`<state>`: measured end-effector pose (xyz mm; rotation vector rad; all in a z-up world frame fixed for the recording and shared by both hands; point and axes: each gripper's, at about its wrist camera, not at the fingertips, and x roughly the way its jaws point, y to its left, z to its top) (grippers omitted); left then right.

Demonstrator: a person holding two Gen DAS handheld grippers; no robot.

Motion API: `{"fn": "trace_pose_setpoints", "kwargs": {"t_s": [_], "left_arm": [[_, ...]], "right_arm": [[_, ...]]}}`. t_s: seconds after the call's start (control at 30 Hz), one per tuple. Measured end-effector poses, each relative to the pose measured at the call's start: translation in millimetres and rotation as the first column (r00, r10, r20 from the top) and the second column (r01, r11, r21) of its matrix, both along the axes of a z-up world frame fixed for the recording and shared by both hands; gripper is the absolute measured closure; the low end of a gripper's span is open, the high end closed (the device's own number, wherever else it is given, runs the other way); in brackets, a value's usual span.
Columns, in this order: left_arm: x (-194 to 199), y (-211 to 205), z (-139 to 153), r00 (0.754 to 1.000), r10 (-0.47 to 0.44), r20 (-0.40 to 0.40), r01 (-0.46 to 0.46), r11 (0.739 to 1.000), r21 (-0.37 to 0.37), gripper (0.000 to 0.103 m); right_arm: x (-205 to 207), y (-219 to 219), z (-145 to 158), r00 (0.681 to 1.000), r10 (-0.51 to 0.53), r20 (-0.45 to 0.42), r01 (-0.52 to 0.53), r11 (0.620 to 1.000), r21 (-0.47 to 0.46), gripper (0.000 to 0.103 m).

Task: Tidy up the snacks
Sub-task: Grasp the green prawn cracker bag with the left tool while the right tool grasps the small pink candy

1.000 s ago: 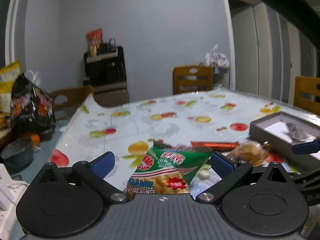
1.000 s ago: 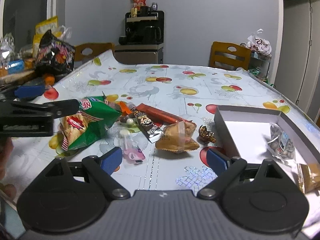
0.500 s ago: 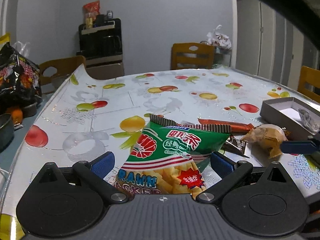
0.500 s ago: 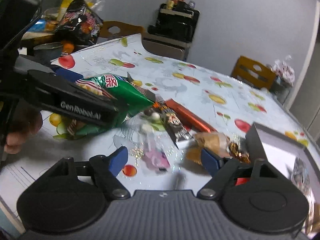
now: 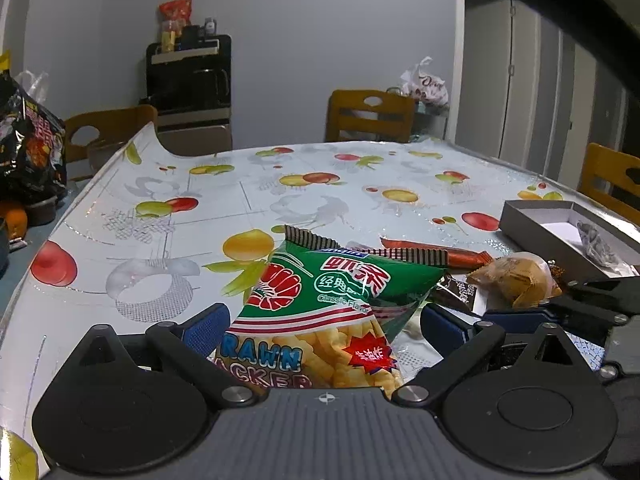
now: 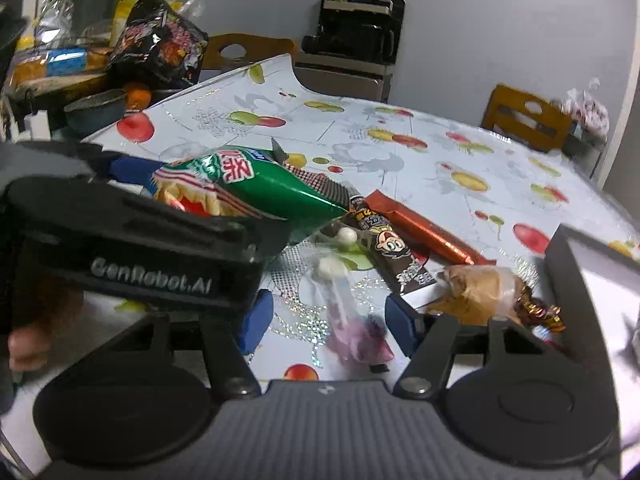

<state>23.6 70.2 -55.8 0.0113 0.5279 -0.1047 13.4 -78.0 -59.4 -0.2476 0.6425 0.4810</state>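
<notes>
Since a second ago, the left gripper (image 5: 322, 326) has dropped around the prawn cracker bag (image 5: 320, 312) on the table (image 5: 168, 216), jaws wide, pads apart from it. From the right wrist, the right gripper (image 6: 326, 322) is closing around the clear candy packet (image 6: 348, 320); that slippery film could squirt free.

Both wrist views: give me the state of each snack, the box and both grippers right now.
Prawn cracker bag: sealed, between left gripper fingers, not clearly pinched.
Right gripper: jaws closing around the pink lollipop, not yet gripping.
Orange bar: flat on table.
Chocolate bar: flat.
Wrapped pastry: beside box.
Grey box: open.
</notes>
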Motion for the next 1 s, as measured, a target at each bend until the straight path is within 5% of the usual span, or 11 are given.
{"fn": "trace_pose_setpoints", "kwargs": {"t_s": [0.07,0.2,0.3,1.0], "left_arm": [[0,-1,0,1.0,-0.006,-0.003,0.006,1.0,0.0,0.001],[0,-1,0,1.0,-0.007,-0.008,0.007,1.0,-0.002,0.005],[3,2,-1,1.0,0.001,-0.028,-0.001,1.0,-0.012,0.016],[1,9,-2,0.998,0.057,-0.036,-0.059,0.997,-0.042,0.023]], "right_arm": [[6,-3,-1,0.999,-0.017,-0.035,0.019,0.999,0.042,0.044],[8,-6,0,0.998,-0.057,-0.029,0.059,0.997,0.049,0.072],[8,-7,0,0.997,-0.073,-0.025,0.074,0.996,0.049,0.079],[-43,-36,5,0.999,-0.034,0.012,0.034,0.999,0.004,0.089]]}}
